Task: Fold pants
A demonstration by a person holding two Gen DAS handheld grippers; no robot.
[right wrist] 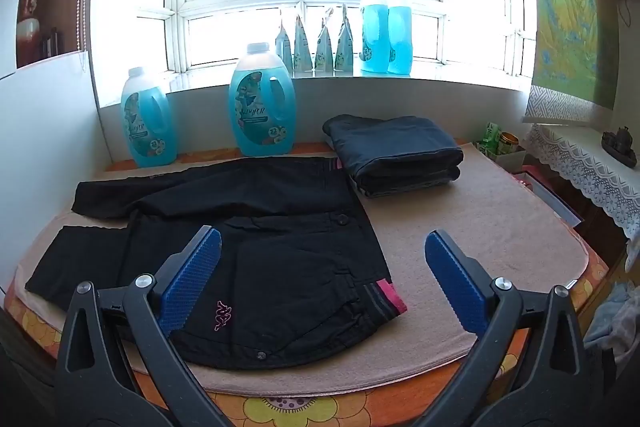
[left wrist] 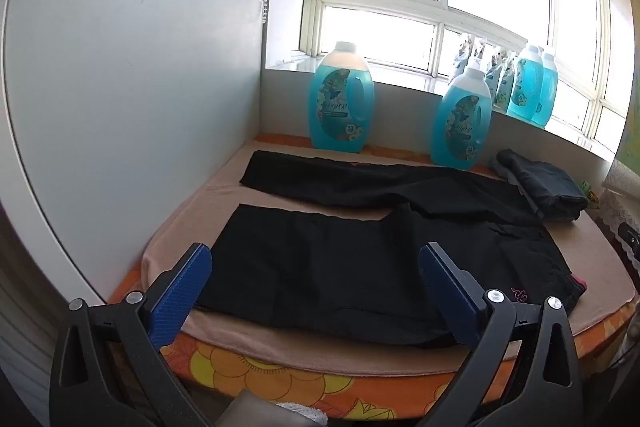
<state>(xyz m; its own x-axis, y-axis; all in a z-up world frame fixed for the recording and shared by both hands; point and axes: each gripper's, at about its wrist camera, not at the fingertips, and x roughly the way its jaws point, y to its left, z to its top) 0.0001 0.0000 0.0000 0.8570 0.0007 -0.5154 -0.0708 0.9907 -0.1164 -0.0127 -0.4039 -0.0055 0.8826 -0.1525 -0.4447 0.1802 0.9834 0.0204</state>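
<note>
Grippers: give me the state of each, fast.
Left gripper: open, holding nothing, over the black pants.
Right gripper: open, holding nothing.

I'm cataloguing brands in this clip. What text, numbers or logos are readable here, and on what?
"72": round badge low on the nearer blue detergent jug.
Brand word above it: stylised script, too blurred to read.
Black pants: pink embroidered logo, a figure, no letters.
Green tea box: characters too small.
</note>
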